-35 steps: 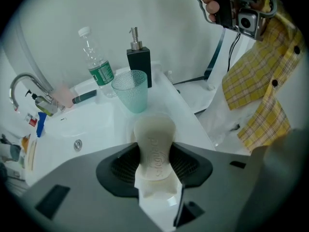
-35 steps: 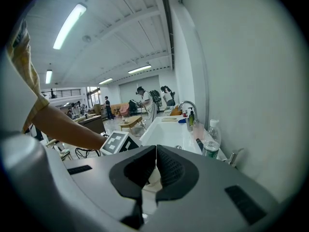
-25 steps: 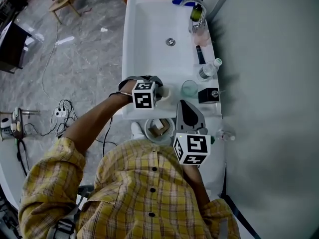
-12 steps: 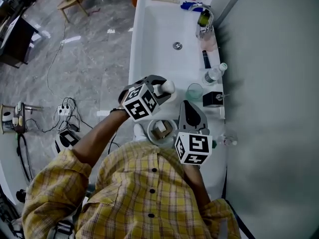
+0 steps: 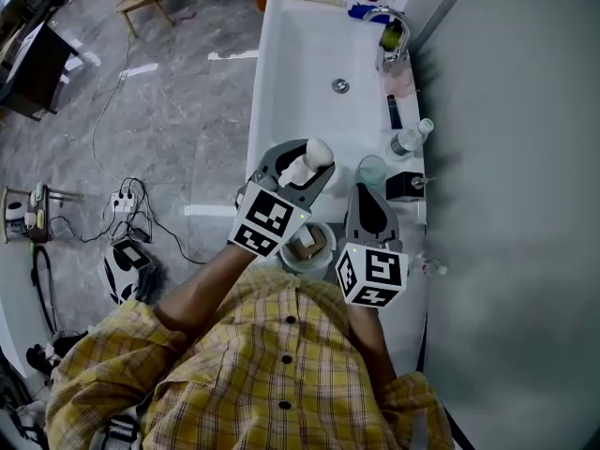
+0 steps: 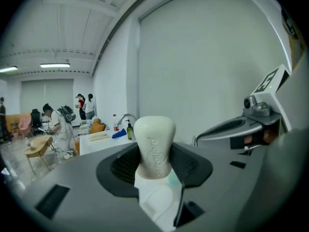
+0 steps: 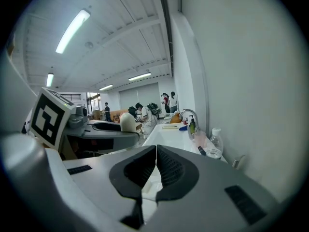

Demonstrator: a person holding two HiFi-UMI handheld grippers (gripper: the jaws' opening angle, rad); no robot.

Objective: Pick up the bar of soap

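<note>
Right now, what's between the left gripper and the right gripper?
In the head view, a white round container with something brownish inside shows between the left gripper and the right gripper.

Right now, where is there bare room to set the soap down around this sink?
The basin is bare on both sides of the drain, from the far rim down to the held soap. The right ledge is crowded: faucet, green bottle, pink cup, clear bottle, glass, black box. The small bowl at the near edge already holds something.
</note>
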